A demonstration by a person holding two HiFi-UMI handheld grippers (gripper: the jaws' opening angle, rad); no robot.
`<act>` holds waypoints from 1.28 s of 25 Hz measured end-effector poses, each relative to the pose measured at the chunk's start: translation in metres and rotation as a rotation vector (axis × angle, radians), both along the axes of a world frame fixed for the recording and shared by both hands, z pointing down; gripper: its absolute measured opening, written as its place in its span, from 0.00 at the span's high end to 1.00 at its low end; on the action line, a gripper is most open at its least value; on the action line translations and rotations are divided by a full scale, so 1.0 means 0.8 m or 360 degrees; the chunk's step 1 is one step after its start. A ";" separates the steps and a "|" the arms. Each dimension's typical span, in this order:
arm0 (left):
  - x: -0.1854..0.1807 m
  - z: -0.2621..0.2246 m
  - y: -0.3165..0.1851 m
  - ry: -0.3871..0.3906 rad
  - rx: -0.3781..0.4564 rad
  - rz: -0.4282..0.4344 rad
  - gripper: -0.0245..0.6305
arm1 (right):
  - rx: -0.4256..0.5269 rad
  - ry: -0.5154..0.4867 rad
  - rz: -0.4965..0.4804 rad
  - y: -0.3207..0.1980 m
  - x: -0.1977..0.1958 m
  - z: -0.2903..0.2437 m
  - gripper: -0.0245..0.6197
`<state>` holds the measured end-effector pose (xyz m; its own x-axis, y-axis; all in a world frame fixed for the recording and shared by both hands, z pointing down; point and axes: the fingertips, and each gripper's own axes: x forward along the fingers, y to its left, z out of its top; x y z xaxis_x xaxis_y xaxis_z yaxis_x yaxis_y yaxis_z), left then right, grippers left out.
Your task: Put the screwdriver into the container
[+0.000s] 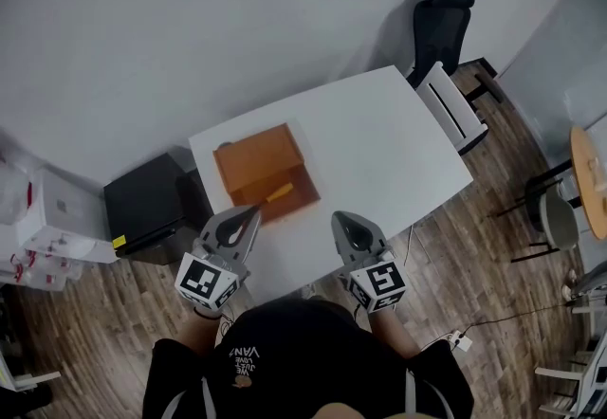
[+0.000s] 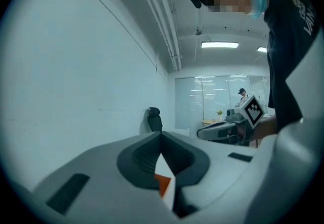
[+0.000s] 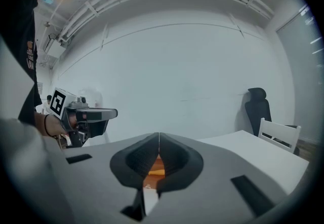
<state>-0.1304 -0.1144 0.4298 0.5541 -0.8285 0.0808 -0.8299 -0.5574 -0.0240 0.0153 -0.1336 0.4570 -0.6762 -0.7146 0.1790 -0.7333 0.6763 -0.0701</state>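
Observation:
An orange-brown open container (image 1: 256,161) sits on the white table (image 1: 389,142), toward its left side. The screwdriver (image 1: 279,192), with a yellow-orange handle, lies in the container's darker front part. My left gripper (image 1: 252,211) hovers at the container's near edge, its tip close to the screwdriver's end, jaws shut with nothing seen between them. My right gripper (image 1: 340,218) is shut too, over bare table right of the container. In the left gripper view (image 2: 162,139) only an orange patch (image 2: 163,183) shows below the closed jaws. In the right gripper view (image 3: 159,139) orange and a yellow bit (image 3: 158,171) show there.
A black office chair (image 1: 442,21) and a white chair (image 1: 453,108) stand at the table's far right end. A black box (image 1: 147,207) rests on the wooden floor left of the table. White bins (image 1: 43,227) are further left; a round wooden table (image 1: 590,178) is at the right edge.

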 end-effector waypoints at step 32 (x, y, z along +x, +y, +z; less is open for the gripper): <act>-0.036 -0.003 0.082 0.0139 -0.0078 -0.0194 0.94 | 0.0034 0.0060 -0.0182 0.023 -0.054 -0.005 0.95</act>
